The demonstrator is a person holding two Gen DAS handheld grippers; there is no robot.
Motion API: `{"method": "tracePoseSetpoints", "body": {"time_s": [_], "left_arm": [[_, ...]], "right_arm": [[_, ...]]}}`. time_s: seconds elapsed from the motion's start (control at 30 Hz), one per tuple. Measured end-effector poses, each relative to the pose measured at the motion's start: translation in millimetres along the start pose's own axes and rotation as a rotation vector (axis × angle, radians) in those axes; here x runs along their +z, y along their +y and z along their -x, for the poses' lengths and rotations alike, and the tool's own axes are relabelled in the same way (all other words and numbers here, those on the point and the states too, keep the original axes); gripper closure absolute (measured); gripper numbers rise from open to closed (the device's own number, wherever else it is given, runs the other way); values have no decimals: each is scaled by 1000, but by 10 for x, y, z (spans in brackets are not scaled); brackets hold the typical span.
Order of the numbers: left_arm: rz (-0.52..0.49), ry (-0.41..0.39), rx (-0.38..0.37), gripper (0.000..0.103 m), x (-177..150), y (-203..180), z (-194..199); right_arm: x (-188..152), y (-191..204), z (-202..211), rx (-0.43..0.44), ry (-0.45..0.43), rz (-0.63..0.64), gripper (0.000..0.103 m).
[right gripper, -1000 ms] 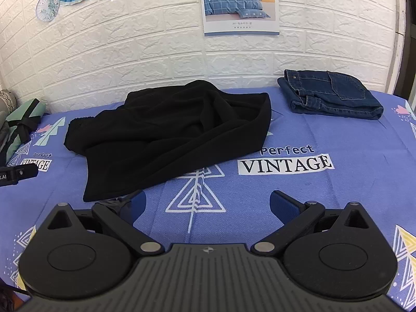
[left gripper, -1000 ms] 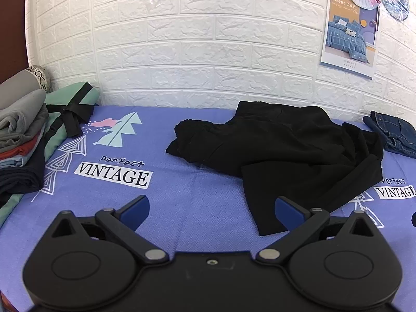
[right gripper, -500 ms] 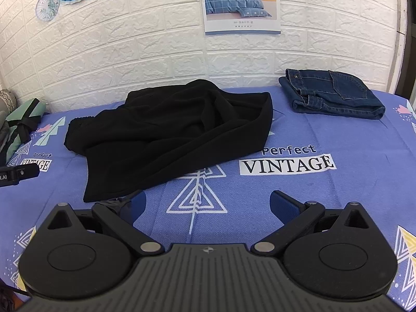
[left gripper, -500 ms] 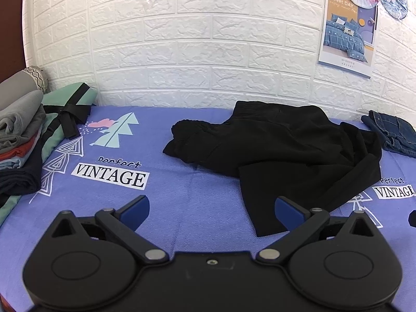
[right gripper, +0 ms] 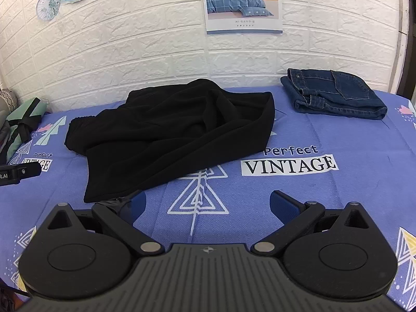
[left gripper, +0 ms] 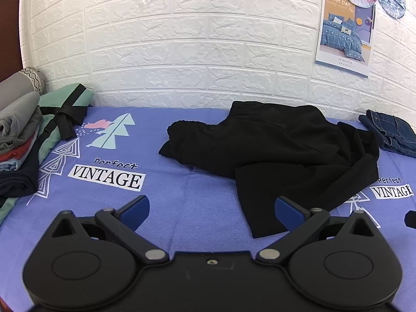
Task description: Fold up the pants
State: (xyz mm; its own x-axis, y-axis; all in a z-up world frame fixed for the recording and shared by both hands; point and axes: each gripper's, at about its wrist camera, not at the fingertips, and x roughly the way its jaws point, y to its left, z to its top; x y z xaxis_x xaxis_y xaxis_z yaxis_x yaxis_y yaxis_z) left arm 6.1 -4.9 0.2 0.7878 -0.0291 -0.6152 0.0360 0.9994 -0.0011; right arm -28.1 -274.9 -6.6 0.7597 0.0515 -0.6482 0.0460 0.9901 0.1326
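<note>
We've barely shifted: both hand-held grippers, left (left gripper: 212, 209) and right (right gripper: 206, 205), hang wide open and empty, crumpled black fabric pants (right gripper: 171, 135) at twelve o'clock, unfolded on the bed.

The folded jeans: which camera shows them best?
The right wrist view: the folded jeans lie whole and unobstructed near the wall. The left wrist view catches them only small at its right edge, partly cut off.

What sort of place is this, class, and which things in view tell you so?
Probably a bedroom-style set staged for folding clothes. A purple printed bedsheet covers the surface, a bedding poster hangs on the white brick-pattern wall, and crumpled black pants lie beside folded blue jeans and a stack of folded garments.
</note>
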Motion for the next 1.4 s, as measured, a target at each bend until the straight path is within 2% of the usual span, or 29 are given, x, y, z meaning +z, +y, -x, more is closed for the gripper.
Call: {"method": "tracePoseSetpoints", "body": {"time_s": [0.77, 1.23, 1.4], "left_arm": [[8, 18, -12, 0, 10, 6, -75], [8, 47, -10, 0, 40, 0, -238], [15, 44, -32, 3, 118, 55, -348]], "right_arm": [[1, 41, -77, 14, 16, -9, 0], [52, 2, -206, 30, 37, -18, 0], [77, -8, -320, 34, 52, -16, 0]]}}
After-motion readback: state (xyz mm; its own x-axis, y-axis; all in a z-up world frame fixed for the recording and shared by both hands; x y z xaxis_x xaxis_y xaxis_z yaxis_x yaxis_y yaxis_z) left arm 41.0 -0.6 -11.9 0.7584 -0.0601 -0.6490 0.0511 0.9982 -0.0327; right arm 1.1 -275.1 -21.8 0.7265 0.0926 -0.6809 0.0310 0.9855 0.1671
